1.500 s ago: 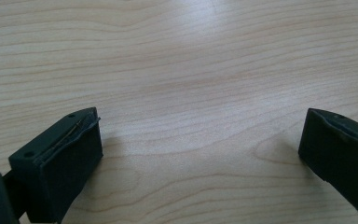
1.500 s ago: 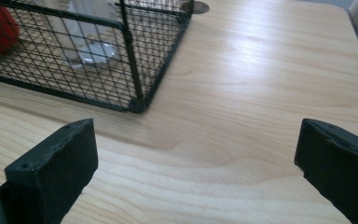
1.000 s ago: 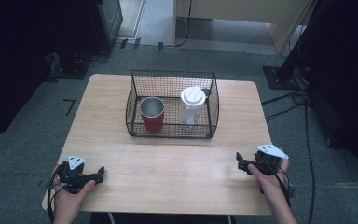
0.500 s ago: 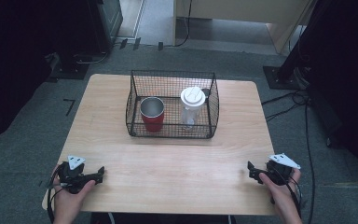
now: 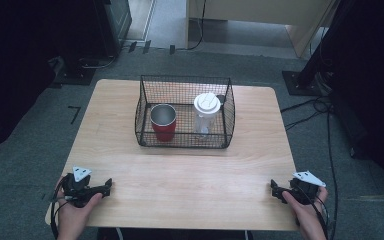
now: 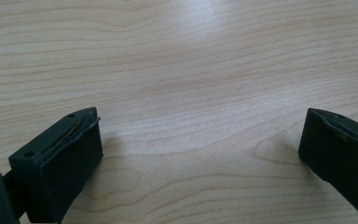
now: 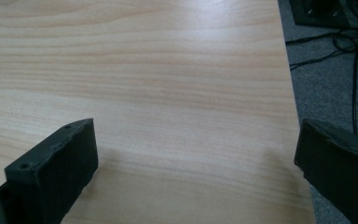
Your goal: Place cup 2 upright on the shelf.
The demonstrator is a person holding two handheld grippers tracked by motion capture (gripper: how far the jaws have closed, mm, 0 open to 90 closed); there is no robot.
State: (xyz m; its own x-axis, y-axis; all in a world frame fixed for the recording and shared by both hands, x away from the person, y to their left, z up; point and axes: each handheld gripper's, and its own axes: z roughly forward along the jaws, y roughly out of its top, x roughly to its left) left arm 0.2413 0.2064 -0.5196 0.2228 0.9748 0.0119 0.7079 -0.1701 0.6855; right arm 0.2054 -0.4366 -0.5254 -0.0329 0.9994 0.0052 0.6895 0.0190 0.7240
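Cup (image 5: 163,121) and bottle (image 5: 205,114) both stand upright inside the wire basket (image 5: 145,131) at the far middle of the table (image 5: 190,175), the red cup on the left side, the clear white-lidded bottle to its right, close but apart. Judging from that, either the loading is finished or nothing has been taken out yet; no step is under way.

Left gripper (image 5: 105,186) rests at the table's near left corner, roughly seven o'clock from the basket, jaws spread wide with bare wood between them in the left gripper view (image 6: 200,140). Right gripper (image 5: 275,190) sits at the near right edge, about five o'clock from the basket, jaws likewise wide apart and empty (image 7: 196,144). Both grippers lie well apart from the basket and its contents.
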